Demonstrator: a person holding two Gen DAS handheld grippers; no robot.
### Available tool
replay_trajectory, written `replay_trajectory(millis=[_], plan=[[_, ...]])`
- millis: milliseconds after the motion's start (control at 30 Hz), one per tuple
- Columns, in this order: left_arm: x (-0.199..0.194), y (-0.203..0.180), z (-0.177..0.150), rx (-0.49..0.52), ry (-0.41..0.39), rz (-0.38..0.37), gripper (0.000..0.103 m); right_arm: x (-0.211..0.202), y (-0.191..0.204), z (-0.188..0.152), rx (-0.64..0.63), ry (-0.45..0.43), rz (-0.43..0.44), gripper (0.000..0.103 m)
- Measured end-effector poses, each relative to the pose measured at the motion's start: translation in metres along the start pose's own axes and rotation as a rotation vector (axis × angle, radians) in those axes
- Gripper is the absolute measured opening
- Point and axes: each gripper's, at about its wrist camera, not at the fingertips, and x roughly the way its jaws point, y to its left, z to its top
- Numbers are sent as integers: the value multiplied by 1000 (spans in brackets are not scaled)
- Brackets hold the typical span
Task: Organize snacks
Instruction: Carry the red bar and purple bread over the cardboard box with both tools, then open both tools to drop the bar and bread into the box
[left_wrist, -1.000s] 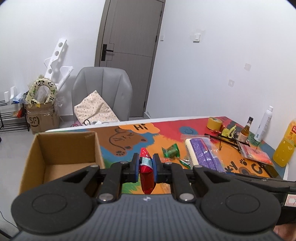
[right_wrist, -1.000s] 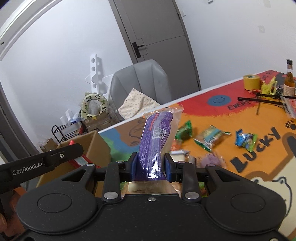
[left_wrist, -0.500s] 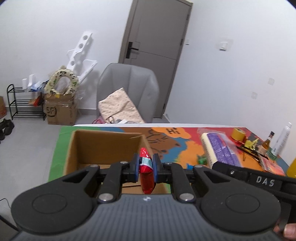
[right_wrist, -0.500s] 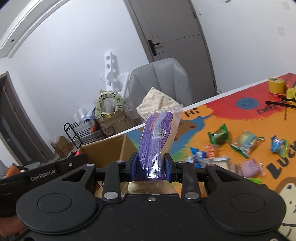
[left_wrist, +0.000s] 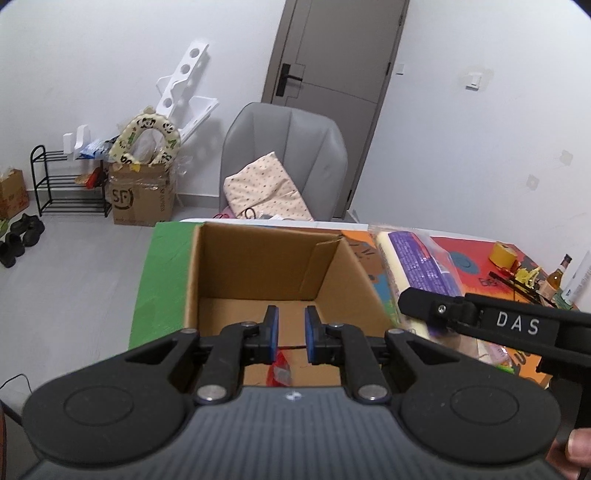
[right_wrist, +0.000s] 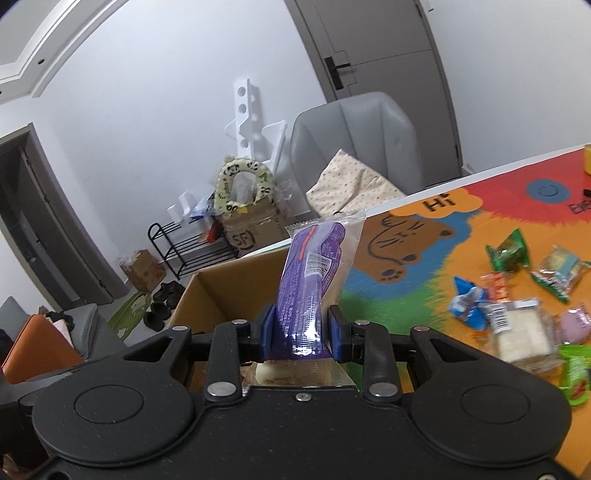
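Note:
An open cardboard box (left_wrist: 258, 258) stands at the table's left end; it also shows in the right wrist view (right_wrist: 221, 291). My left gripper (left_wrist: 291, 334) is open above the box. A red snack packet (left_wrist: 280, 373) lies on the box floor below it. My right gripper (right_wrist: 300, 332) is shut on a purple snack packet (right_wrist: 314, 273) and holds it upright beside the box; the packet also shows in the left wrist view (left_wrist: 421, 262). Several loose snacks (right_wrist: 517, 295) lie on the colourful table mat (right_wrist: 424, 236).
A grey chair (left_wrist: 284, 155) with a dotted cushion stands behind the table. A tape roll (left_wrist: 504, 254) and a bottle (left_wrist: 556, 277) sit at the far right of the table. Cardboard boxes and a black shoe rack (left_wrist: 62, 184) stand by the wall.
My left gripper moved over the box and opened; the red packet dropped into the box. My right gripper carried the purple packet left toward the box.

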Motion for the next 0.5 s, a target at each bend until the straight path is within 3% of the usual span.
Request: replay_trajectory(millis=[200, 333, 500], plan=[[0, 14, 0, -41, 16, 29, 17, 9, 9, -1, -13, 31, 40, 29], [-4, 11, 0, -38, 17, 31, 20, 4, 9, 1, -21, 15, 28, 49], [-10, 3, -1, -32, 4, 22, 50, -8, -9, 2, 24, -5, 8, 57]])
